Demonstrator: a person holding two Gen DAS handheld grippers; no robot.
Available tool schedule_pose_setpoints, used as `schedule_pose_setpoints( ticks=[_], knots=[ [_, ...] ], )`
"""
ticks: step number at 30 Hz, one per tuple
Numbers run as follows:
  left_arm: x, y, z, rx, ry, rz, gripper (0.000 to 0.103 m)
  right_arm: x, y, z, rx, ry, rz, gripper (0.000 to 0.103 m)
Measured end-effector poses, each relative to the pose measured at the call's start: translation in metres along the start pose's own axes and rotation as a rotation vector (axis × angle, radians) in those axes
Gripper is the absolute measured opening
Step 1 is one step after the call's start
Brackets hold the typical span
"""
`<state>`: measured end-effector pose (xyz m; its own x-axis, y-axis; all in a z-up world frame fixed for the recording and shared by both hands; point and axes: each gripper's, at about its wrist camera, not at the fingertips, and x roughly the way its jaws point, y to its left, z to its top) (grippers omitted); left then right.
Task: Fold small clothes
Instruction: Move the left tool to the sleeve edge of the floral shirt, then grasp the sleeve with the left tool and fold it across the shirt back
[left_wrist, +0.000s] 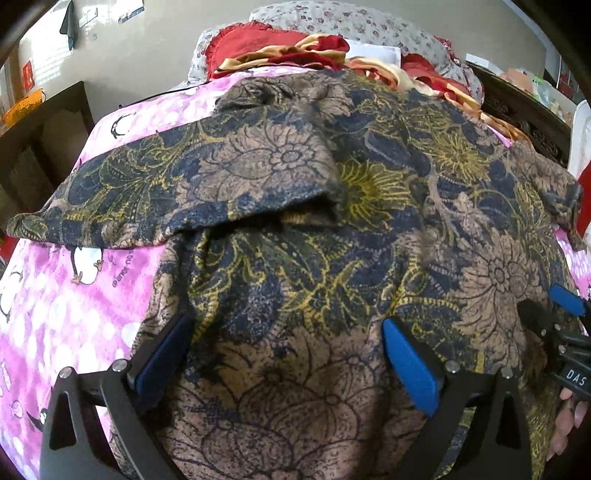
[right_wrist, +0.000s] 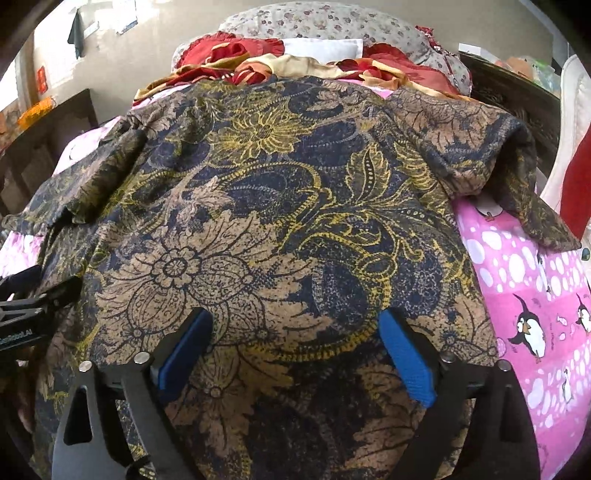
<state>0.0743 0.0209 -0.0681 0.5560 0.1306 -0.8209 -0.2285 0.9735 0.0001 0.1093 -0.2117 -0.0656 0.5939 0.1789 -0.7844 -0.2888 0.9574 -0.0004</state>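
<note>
Garment: a small batik-print shirt (left_wrist: 332, 229) in navy, tan and yellow, lying spread out on a bed
Bed cover: a pink penguin-print blanket (right_wrist: 524, 295) shows on both sides of the shirt
Background: a heap of red and gold cloth (left_wrist: 303, 55) and a flowered pillow (right_wrist: 332, 22) lie at the far end of the bed, well apart from the work
Sleeves: the sleeve on the left side (left_wrist: 177, 184) lies folded in across the body in the left wrist view; the sleeve on the right side (right_wrist: 509, 166) sticks out, rumpled and partly lifted
Left hand-held gripper (left_wrist: 288, 339): jaws spread wide, hovering over the near part of the shirt, nothing between the pads
Right hand-held gripper (right_wrist: 295, 332): jaws spread about as wide as they go, over the near hem area, gripping nothing
Handling: I judge the fabric light, thin and limp; it will drape, wrinkle and slip on the fleecy blanket, so a pinch may drag the whole shirt
Where to hold: probably the near hem corners, one in each hand-held gripper, taking both layers at the edge and lifting evenly
Risk: catching the blanket along with the cloth
</note>
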Motion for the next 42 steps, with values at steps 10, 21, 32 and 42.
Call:
schedule_pose_setpoints(
  ticks=[10, 21, 32, 42],
  knots=[
    [-0.003, 0.001, 0.000, -0.013, -0.017, -0.018, 0.103, 0.002, 0.001, 0.001, -0.007, 0.005, -0.007, 0.084],
    [-0.085, 0.110, 0.036, -0.163, -0.078, -0.271, 0.103, 0.001, 0.002, 0.000, -0.007, 0.000, -0.007, 0.084],
    [-0.047, 0.292, 0.033, -0.777, 0.024, -0.448, 0.096, 0.001, 0.000, 0.000, 0.000, 0.000, 0.004, 0.085],
    [0.009, 0.322, 0.045, -0.939, 0.036, -0.495, 0.061, 0.001, -0.001, 0.000, 0.000, 0.000, 0.005, 0.085]
  ],
)
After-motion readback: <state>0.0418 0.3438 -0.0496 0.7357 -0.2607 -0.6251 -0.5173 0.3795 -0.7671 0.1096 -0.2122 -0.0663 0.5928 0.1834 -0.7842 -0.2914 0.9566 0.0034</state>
